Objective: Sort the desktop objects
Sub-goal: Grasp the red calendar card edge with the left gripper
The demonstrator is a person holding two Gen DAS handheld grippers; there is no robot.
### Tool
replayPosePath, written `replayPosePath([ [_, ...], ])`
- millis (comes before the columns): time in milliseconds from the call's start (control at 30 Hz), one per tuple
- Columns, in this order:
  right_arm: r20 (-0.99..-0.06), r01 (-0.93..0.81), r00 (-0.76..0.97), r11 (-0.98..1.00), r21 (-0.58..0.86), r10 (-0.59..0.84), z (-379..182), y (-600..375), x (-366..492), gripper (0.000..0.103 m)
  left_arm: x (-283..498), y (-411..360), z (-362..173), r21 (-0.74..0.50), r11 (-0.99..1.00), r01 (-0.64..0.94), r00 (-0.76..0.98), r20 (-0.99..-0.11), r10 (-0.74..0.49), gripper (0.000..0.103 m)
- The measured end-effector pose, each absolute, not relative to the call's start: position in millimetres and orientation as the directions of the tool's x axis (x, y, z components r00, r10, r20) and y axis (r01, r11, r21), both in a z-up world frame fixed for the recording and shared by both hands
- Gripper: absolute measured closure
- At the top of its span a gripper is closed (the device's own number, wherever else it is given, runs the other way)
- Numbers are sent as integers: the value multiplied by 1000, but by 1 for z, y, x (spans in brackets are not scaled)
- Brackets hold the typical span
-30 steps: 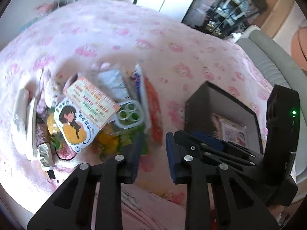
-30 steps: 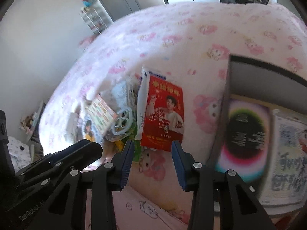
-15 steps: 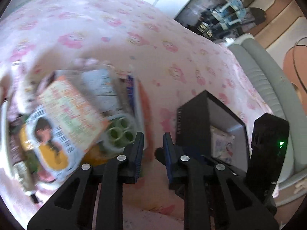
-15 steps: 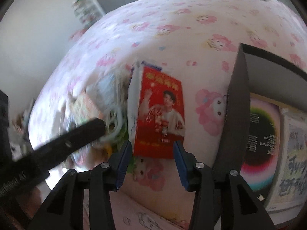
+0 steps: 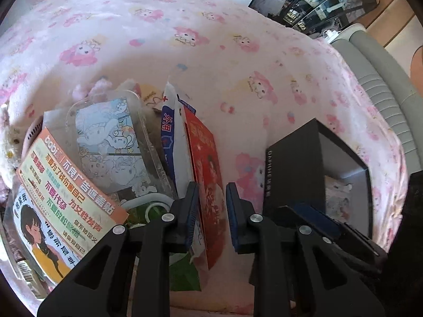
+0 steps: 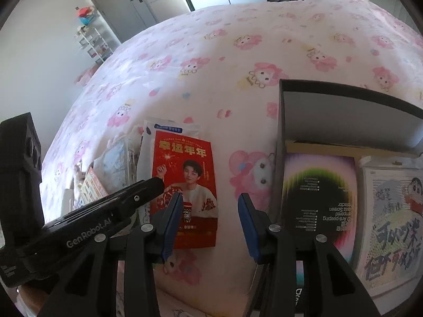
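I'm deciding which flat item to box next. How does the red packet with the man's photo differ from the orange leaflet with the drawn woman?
The red packet lies on top of the pile's right edge, nearest the black box; the orange leaflet sits on its left side. The red packet shows a photographed man; the leaflet a cartoon woman. Both are flat printed items.

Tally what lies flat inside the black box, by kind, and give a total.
From the right wrist view, inside the black box:
Screen protector pack, rainbow ring on black: 1
Cartoon-print pack, white: 1
Total: 2. A yellowish edge shows behind them; what it is cannot be told.
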State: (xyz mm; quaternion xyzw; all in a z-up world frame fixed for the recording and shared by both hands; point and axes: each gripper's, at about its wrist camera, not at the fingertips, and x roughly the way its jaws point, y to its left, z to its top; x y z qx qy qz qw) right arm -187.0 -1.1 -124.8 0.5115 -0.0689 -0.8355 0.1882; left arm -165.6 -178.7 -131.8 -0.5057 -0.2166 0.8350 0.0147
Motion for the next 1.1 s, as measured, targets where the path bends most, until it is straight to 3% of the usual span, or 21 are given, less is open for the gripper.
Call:
replayPosePath([
  [267, -808, 235, -429, -913, 333, -405, -110, 13, -179, 64, -178, -165, -139, -240, -936, 258, -451, -887, 103, 79],
  [367, -796, 223, -441, -910, 349, -414, -101, 22, -175, 64, -185, -156, -140, -164, -948, 274, -417, -908, 37, 70],
  [467, -798, 213, -443, -912, 350, -409, -99, 29, -177, 64, -193, -150, -147, -127, -956, 264, -388, -922, 16, 63],
  [567, -801, 201, -429, -909, 366, -417, -102, 35, -181, 64, -196, -149, -155, -164, -952, 257, -356, -932, 65, 64],
  [633, -802, 199, -417, -904, 379, -428, -104, 39, -182, 64, -190, -156, -153, -311, -920, 240, -375, -904, 207, 80],
  [700, -805, 204, -413, -905, 374, -426, -107, 42, -181, 64, -182, -161, -162, -482, -847, 222, -369, -846, 385, 84],
  [933, -820, 219, -373, -900, 378, -435, -119, 44, -179, 64, -163, -151, -179, -412, -885, 216, -378, -871, 313, 84],
  [1000, -823, 225, -357, -896, 383, -442, -123, 41, -178, 64, -165, -148, -180, -375, -903, 211, -379, -883, 278, 101],
  [1100, -820, 224, -338, -885, 407, -462, -126, 42, -175, 64, -160, -144, -171, -380, -903, 201, -419, -867, 271, 103],
])
